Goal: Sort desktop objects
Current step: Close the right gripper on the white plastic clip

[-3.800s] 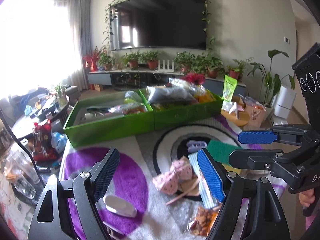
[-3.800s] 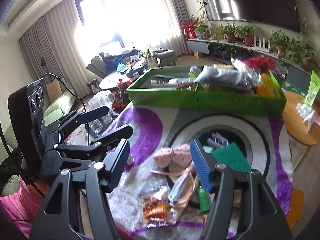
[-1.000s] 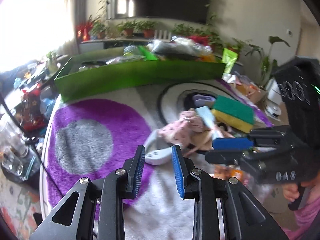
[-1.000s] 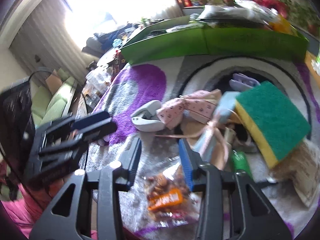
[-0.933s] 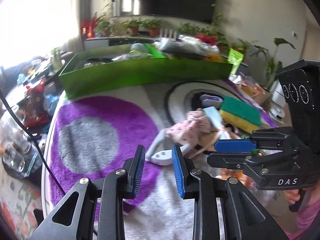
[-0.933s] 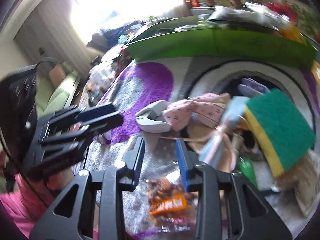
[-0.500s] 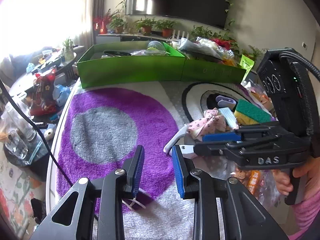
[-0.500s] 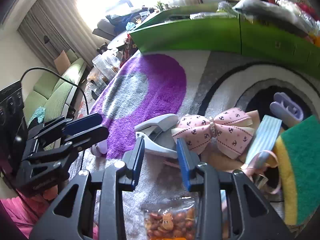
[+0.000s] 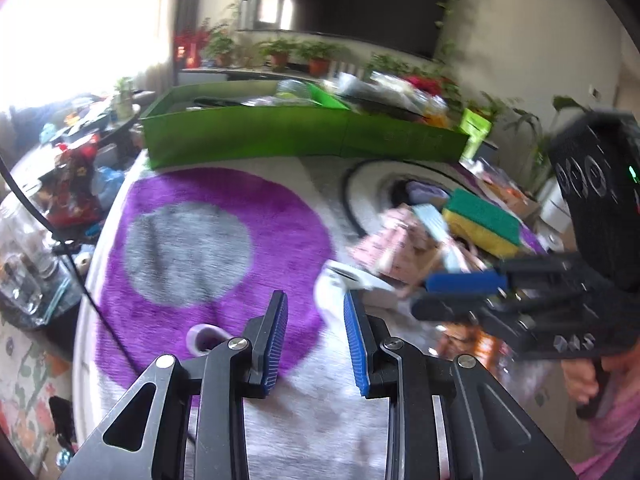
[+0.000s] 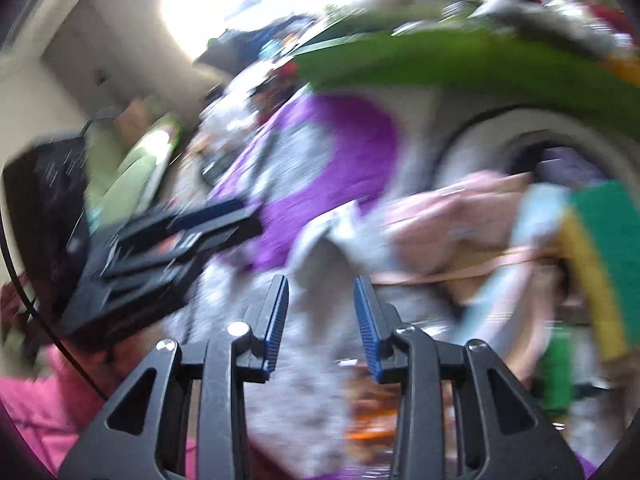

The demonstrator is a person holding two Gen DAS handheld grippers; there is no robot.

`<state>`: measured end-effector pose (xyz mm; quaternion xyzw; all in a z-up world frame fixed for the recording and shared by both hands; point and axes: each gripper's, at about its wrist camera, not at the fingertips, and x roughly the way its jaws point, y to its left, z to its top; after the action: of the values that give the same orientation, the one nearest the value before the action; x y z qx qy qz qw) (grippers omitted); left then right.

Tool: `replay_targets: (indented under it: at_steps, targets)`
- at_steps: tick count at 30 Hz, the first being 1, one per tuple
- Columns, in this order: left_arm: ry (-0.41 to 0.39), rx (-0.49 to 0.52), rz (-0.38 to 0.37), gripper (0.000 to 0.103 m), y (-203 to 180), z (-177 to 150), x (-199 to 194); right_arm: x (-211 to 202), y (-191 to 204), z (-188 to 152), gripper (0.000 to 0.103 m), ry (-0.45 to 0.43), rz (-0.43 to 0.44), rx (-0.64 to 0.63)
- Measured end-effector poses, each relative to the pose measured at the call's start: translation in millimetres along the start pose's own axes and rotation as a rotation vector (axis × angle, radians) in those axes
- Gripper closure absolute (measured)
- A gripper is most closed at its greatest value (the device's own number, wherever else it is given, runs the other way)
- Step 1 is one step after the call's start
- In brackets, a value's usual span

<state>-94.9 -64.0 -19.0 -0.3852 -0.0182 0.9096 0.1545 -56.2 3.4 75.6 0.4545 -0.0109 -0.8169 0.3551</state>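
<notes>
In the left wrist view the left gripper [image 9: 316, 332] sits at lower centre with its blue-padded fingers spread a narrow gap apart, nothing between them, over the purple-and-grey rug [image 9: 224, 216]. Just past its right fingertip lies a white stapler-like object [image 9: 352, 280] (blurred, so the name is tentative). To the right of centre are a pink bow [image 9: 396, 244] and a green-and-yellow sponge [image 9: 480, 220]. A green box [image 9: 296, 136] spans the upper middle. The right gripper [image 10: 322, 316], at lower centre of its smeared view, is likewise parted and empty.
</notes>
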Motion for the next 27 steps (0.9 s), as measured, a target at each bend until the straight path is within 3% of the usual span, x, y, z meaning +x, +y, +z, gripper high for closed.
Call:
replay_targets:
  at_steps: [3,11,17,19,21,27]
  targets:
    - [0.019,0.025,0.002,0.075,-14,-7,6,3,-4,-4,0.068,0.022,-0.021,-0.014]
    - [0.065,-0.039,0.009,0.075,-17,-15,21,17,-11,5,0.069,0.042,-0.008,-0.041]
    - [0.077,-0.050,0.013,0.085,-11,-15,25,25,-10,9,0.070,0.045,0.011,-0.047]
    - [0.076,-0.057,0.019,0.089,-8,-14,26,27,-10,10,0.075,0.046,0.019,-0.044]
    - [0.076,-0.063,0.020,0.091,-5,-14,26,30,-10,8,0.091,0.059,0.030,-0.037]
    - [0.071,-0.049,0.022,0.095,-6,-13,28,33,-9,6,0.093,0.063,0.034,-0.006]
